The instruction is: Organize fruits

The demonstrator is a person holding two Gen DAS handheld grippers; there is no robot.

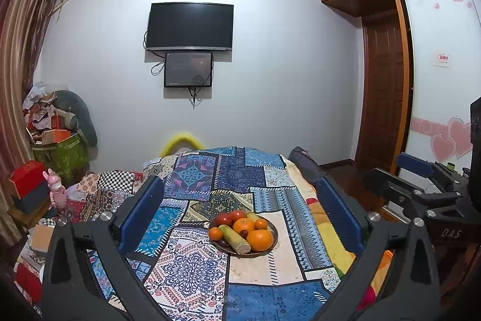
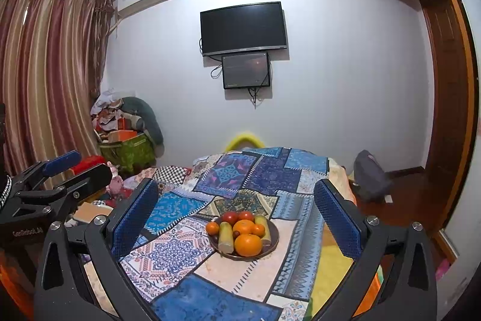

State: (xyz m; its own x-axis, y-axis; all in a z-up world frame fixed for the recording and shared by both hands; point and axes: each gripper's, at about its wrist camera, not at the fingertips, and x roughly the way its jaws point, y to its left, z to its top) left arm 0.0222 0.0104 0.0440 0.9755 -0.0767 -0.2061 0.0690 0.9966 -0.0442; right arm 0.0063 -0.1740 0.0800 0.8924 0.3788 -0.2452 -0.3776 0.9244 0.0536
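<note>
Two grippers hang over a bed spread with a patchwork quilt, and every piece of fruit in view lies gathered in one dark round bowl resting on that quilt; the bowl serves as the landmark for all that follows. Beyond the bowl, on the far wall, hangs a dark television with a smaller screen beneath it. Left of the bowl, off the bed, a cluttered pile of bags and boxes sits in the corner. The left gripper stands released, its blue pads wide apart with nothing between them, and the bowl lies straight ahead and a little below, between the two pads as that camera sees it. The right gripper is likewise spread and empty, the bowl ahead of it too. Neither hand looks clearly nearer. Inside the bowl, the biggest orange sits at the near rim, a smaller orange at the middle, two red tomatoes at the far side, and small oranges at the left and right. Two pale yellow-green stalk-like pieces, their kind unclear, lie with their long axes running near to far: one left of the big orange, the other at the far right. Fruit heaped in one bowl fits either a finished gathering or a pile waiting to be sorted out.
</note>
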